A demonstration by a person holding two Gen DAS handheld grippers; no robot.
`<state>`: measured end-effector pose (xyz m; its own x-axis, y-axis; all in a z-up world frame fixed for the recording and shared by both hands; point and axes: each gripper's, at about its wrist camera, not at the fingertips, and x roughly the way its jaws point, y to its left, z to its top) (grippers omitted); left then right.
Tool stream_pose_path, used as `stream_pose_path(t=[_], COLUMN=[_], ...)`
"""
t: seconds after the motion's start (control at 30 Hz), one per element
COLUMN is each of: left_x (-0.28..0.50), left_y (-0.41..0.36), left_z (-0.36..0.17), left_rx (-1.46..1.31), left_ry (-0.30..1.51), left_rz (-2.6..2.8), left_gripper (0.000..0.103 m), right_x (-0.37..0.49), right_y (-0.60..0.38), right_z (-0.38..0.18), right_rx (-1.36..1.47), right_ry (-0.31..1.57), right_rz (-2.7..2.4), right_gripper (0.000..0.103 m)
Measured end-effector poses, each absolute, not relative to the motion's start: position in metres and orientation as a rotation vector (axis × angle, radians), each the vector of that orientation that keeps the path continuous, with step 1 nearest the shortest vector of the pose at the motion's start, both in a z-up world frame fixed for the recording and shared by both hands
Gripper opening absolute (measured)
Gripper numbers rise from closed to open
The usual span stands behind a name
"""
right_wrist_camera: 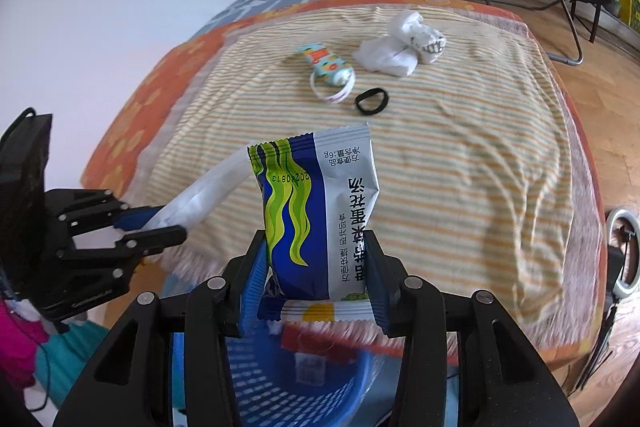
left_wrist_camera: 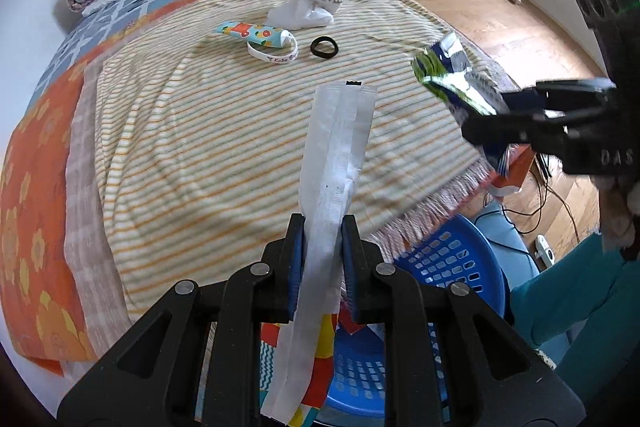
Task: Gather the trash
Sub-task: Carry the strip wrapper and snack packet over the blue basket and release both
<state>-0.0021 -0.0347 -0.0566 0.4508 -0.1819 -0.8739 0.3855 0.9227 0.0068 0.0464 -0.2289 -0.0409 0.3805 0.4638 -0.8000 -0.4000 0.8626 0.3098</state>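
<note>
White wrapper [left_wrist_camera: 336,163] was pinched in the left gripper [left_wrist_camera: 322,263], blue snack packet [right_wrist_camera: 320,211] in the right gripper [right_wrist_camera: 320,267], both near the blue basket [left_wrist_camera: 452,263]; crumpled tissue [left_wrist_camera: 308,5] remained.

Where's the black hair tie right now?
The black hair tie lies on the striped blanket, just right of the white wristband, near the crumpled white bag.

We're looking down both grippers' fingers, close over the striped bedspread [left_wrist_camera: 208,131], which both views share.
</note>
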Motion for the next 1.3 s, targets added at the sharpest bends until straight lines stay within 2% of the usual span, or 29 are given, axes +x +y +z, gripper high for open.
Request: stream_pose_path(t=[0.7, 1.3], left_x=[-0.044, -0.048], left_y=[-0.047, -0.047], left_z=[-0.078, -0.079], left_rx=[0.148, 0.153], left_ry=[1.053, 1.043], left_rz=[-0.352, -0.333], left_gripper=[0.017, 0.017], right_x=[-0.029, -0.038], right_y=[-0.231, -0.221], right_z=[-0.066, -0.080], right_rx=[0.093, 0.071], right_ry=[1.066, 1.099], right_rz=[0.617, 0.640], right_gripper=[0.043, 0.044])
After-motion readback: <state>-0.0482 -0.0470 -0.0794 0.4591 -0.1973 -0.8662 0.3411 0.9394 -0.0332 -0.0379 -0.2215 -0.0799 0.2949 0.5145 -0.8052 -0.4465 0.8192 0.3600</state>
